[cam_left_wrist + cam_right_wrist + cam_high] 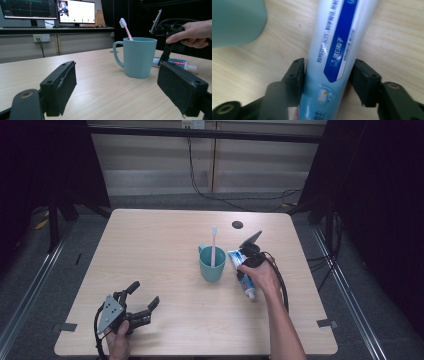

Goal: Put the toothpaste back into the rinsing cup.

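Although nothing lies between its jaws, the left gripper (142,304) rests at the near left of the wooden table (165,235) with both jaws spread wide, well apart from the other items; judged as parked while the other hand works. At table centre stands a teal mug (212,263), upright, handle to the left, with a pink toothbrush (213,245) standing in it, bristles up; the mug evidently serves as holder for it. Just right of the mug lies the toothpaste tube (244,272), flat on the table, cap toward the near side. The right gripper (327,82) is set down over the tube from above, one jaw on either side of the tube body. In the right gripper view both pads appear to touch the tube walls, partly closed to its width; judged a pinch across the tube preparatory to lifting. Whether the grip is firm cannot be told
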Tool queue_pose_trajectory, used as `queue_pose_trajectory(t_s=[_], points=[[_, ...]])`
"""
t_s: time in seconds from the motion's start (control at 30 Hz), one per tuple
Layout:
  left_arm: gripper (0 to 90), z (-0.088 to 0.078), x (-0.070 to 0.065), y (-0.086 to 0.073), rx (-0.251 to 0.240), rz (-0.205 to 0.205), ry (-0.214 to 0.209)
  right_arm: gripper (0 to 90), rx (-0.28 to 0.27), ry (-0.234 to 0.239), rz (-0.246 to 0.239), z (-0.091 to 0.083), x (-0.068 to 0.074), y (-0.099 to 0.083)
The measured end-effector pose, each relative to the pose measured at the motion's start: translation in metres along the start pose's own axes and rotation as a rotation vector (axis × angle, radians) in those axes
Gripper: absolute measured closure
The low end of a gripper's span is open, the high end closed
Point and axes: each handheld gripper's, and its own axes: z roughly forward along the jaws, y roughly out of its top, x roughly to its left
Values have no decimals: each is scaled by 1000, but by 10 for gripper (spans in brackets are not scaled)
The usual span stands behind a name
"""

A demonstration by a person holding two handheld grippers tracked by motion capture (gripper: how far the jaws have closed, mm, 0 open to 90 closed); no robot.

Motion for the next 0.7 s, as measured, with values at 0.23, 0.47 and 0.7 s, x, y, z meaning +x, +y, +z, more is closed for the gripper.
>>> queue_pose_trajectory(t_s=[0.23, 0.47, 0.7], points=[[157, 0, 0, 0, -1, 0, 0, 637, 21, -20, -6, -1, 2, 1], [157, 0, 0, 0, 0, 0, 0, 700, -4, 26, 10, -3, -5, -3], [158, 0, 0, 0, 0, -1, -1, 718, -66, 55, 23, -5, -9, -12]])
